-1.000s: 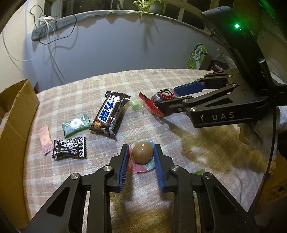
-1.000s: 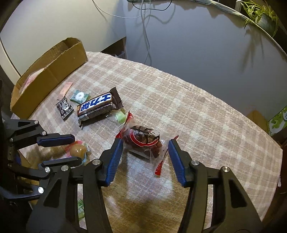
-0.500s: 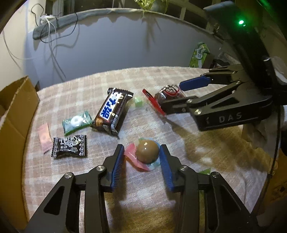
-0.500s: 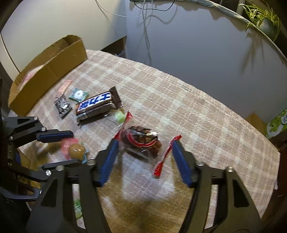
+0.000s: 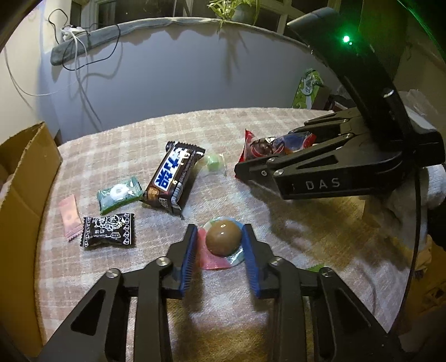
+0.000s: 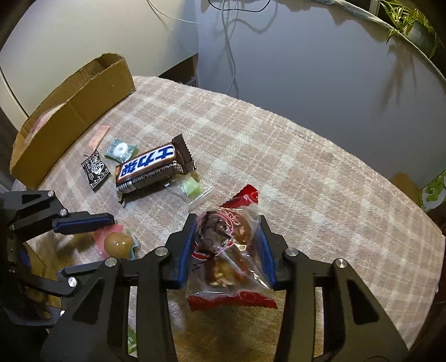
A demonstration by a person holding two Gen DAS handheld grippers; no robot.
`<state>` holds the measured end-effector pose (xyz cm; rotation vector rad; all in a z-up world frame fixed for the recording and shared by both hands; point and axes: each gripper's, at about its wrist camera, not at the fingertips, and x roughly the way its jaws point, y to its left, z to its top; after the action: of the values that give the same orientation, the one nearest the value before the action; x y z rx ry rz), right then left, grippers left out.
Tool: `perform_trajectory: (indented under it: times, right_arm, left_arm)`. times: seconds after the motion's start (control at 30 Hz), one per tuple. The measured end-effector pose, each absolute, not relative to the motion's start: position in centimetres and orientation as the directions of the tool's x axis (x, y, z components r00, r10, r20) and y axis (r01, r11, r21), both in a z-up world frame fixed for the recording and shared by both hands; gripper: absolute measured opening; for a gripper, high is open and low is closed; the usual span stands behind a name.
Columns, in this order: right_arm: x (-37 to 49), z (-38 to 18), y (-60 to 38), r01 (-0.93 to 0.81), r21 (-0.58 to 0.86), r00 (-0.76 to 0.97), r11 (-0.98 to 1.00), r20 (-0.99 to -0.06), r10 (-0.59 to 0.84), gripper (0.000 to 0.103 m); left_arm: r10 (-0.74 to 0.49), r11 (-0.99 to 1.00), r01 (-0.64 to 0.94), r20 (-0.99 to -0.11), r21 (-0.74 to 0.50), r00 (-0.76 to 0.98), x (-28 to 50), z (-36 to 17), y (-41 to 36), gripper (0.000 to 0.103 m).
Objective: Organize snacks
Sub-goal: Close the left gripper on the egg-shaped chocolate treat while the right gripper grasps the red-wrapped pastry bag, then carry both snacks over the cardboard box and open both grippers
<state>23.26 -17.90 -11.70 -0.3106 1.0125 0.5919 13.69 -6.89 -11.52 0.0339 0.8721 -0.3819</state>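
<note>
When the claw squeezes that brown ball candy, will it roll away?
Probably not far. The brown ball candy looks round and glossy, so it may slip between the left claw's fingers. But its flat, crinkly wrapper spreads around it on the fuzzy plaid cloth, which should likely stop rolling. It seems light.

This looks like a room in a home, seen at night under warm lamp light. A desk (image 6: 320,172) is covered with a soft pink and cream plaid cloth (image 5: 117,133). A potted plant (image 5: 237,8) stands on a ledge before dark window panes, and another pot of leaves (image 6: 412,25) shows in the right wrist view. Loose white cables (image 5: 80,69) hang down a plain pale wall (image 6: 69,36), and an open cardboard box (image 6: 75,103) sits at the desk's edge.
</note>
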Motion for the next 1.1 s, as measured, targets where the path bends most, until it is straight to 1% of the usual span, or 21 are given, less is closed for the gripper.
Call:
perform_trajectory:
  times: [0.2, 0.43, 0.7, 1.1]
  right_arm:
    - [22.7, -11.6, -18.2, -0.593, 0.016, 0.396, 0.805, -0.864, 0.309, 0.042]
    - [22.4, -11.0, -19.2, -0.576, 0.019, 0.416, 0.818, -0.854, 0.312, 0.041]
    - [21.6, -8.9, -18.9, -0.584, 0.031, 0.431, 0.811, -0.834, 0.343, 0.041]
    - [21.0, -5.2, -12.5, -0.66, 0.03, 0.438, 0.751, -0.796, 0.417, 0.041]
  left_arm:
    - [-0.314, 0.931, 0.345, -0.747, -0.121, 0.585, 13.5, -11.5, -6.8, 0.025]
    - [-0.316, 0.933, 0.335, -0.745, -0.132, 0.587, 13.1, -11.2, -6.3, 0.025]
    - [-0.31, 0.938, 0.325, -0.719, -0.123, 0.622, 12.4, -9.3, -5.2, 0.025]
    - [-0.237, 0.97, 0.213, -0.661, -0.118, 0.712, 11.9, -5.6, 1.4, 0.025]
